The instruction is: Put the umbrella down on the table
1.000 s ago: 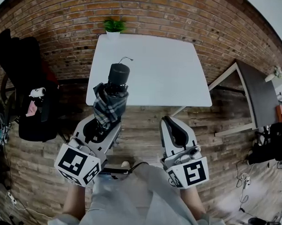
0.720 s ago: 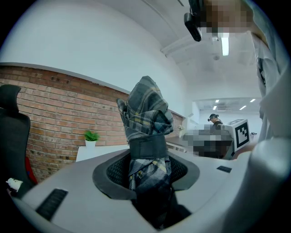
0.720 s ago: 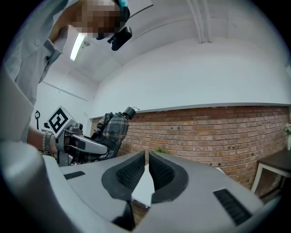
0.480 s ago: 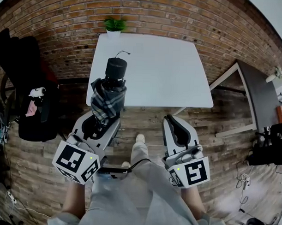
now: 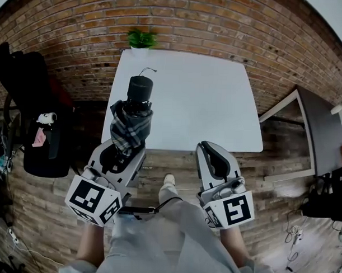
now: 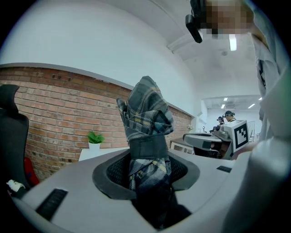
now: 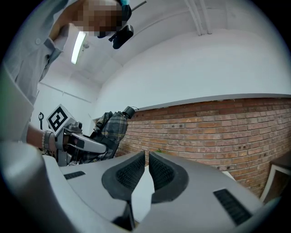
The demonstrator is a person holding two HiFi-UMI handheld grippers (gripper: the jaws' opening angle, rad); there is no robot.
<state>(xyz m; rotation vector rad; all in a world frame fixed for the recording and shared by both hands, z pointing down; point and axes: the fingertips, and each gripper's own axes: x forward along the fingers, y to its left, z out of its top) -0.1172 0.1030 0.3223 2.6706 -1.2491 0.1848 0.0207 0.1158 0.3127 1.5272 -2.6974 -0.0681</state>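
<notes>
Plaid folded umbrella (image 5: 130, 121) clamped in left gripper (image 5: 124, 155), not on white table (image 5: 206, 101), held above its near-left edge. Head view: black handle end with cord reaches over tabletop; long axis runs from gripper toward plant (image 5: 141, 38) at table's far edge. Left gripper view hides handle, shows fabric and strap squeezed between pads (image 6: 114, 174). Right gripper view: umbrella side-on, handle toward brick wall. Right gripper (image 5: 214, 157) short of table's near edge, jaws closed, nothing between.
</notes>
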